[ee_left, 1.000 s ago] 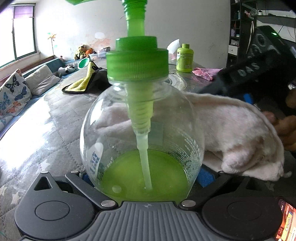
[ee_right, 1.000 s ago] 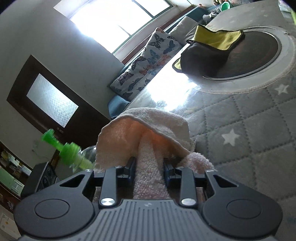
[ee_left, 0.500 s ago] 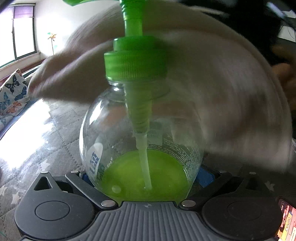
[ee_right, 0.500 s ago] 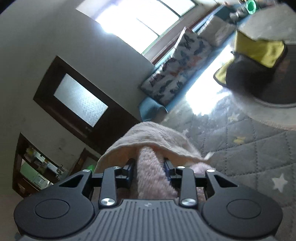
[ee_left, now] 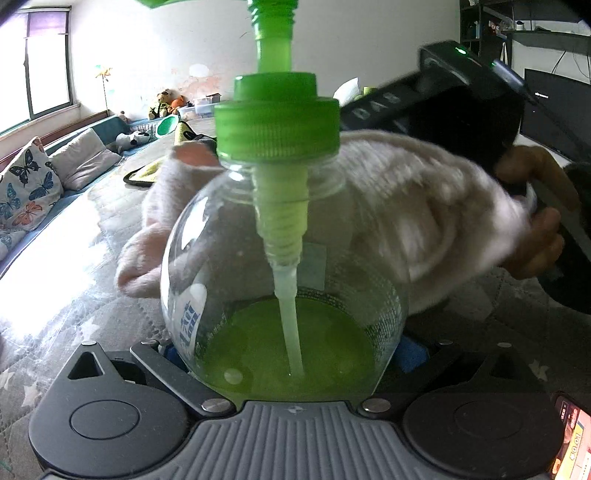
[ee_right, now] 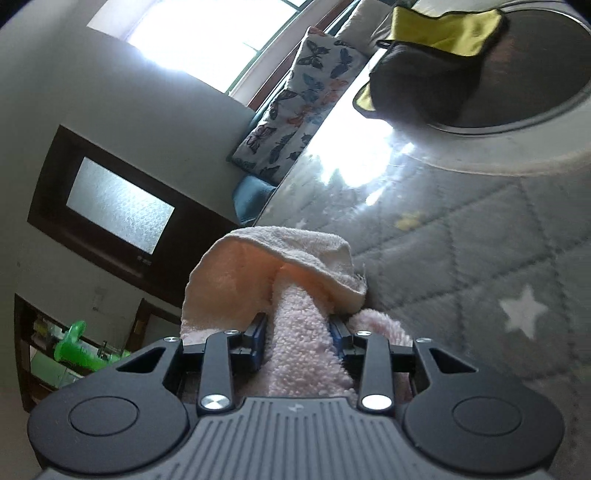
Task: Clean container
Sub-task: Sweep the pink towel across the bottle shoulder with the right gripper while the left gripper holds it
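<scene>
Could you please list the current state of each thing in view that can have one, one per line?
Soap bottle: upright, clamped in the left tool, roughly a third full of green liquid.
Pump cap: screwed on.
Pink towel: draped against the bottle's far side, motion-blurred, gripped by the right tool.
Yellow cloth: crumpled on the table.

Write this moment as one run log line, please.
left gripper: shut on pump bottle | right gripper: shut on pink towel | towel behind bottle
</scene>
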{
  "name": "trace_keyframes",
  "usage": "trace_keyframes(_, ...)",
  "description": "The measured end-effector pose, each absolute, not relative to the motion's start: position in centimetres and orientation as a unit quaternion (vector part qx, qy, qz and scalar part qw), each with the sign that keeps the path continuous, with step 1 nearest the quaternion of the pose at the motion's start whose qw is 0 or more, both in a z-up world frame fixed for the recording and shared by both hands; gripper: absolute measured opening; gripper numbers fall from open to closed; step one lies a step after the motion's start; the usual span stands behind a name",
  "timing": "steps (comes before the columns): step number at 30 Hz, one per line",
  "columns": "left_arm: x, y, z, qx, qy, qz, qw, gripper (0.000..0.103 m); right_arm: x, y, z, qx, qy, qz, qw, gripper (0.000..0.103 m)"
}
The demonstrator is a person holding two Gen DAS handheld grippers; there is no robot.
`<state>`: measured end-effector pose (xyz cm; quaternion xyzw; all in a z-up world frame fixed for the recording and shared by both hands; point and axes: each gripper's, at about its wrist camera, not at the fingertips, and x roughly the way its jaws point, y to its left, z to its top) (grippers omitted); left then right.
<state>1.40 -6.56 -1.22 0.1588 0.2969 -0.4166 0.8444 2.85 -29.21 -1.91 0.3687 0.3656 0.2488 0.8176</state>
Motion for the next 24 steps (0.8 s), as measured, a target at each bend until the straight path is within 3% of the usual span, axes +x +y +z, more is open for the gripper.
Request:
trace_keyframes(11,1.8,-7.2,-1.6,0.159,0.297,-0.417,0.844,0.103,-1.3,-31.2,-2.7,0.388,0.348,0.224,0.823,0.034)
trace_keyframes(24,1.6,-7.4,-1.5,0.158,0.297,-0.417,0.844,0.103,1.4,-28.3,2.4,0.346,0.305,0.280,0.842,0.034)
